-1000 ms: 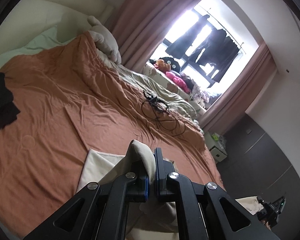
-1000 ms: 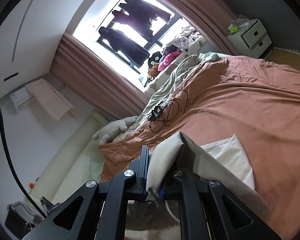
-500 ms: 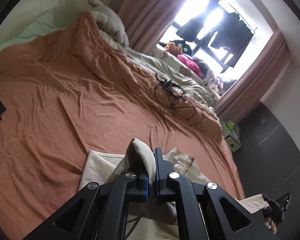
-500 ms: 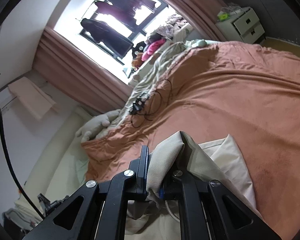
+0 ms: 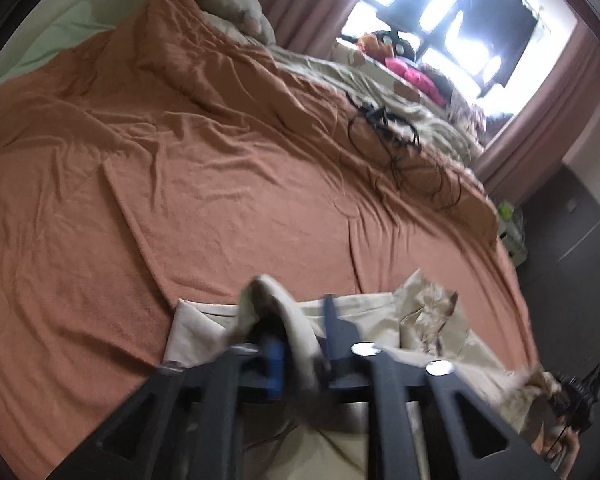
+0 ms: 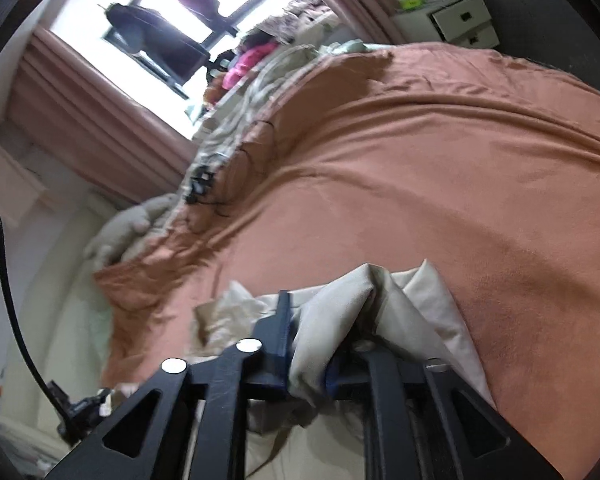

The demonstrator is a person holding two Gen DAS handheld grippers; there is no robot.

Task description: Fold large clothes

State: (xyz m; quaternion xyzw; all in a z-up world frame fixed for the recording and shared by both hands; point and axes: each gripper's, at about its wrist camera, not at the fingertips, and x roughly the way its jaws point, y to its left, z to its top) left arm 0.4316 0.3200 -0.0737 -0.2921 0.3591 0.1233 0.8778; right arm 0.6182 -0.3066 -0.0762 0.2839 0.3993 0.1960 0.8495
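A cream garment (image 5: 380, 312) lies folded on the near part of the orange bed cover (image 5: 220, 200). In the left wrist view a raised fold of it stands between the jaws of my left gripper (image 5: 304, 340). Those jaws are opening, and the fold leans on the left pad with a gap to the right finger. In the right wrist view the same garment (image 6: 428, 300) bunches up between the jaws of my right gripper (image 6: 312, 344), which are also opening and stand clearly apart around the loosened fold. Both views are blurred by motion.
Black cables (image 5: 396, 148) lie further up the orange cover (image 6: 420, 160). A pale plush toy (image 5: 228, 4) rests by the headboard. Clutter lines the bright window sill, and a white nightstand (image 6: 456, 20) stands past the bed's corner.
Both grippers have sunk toward the bed and tilted down. Their jaws, pinched tight on the cream folds before, now stand apart, and the garment has settled onto the cover.
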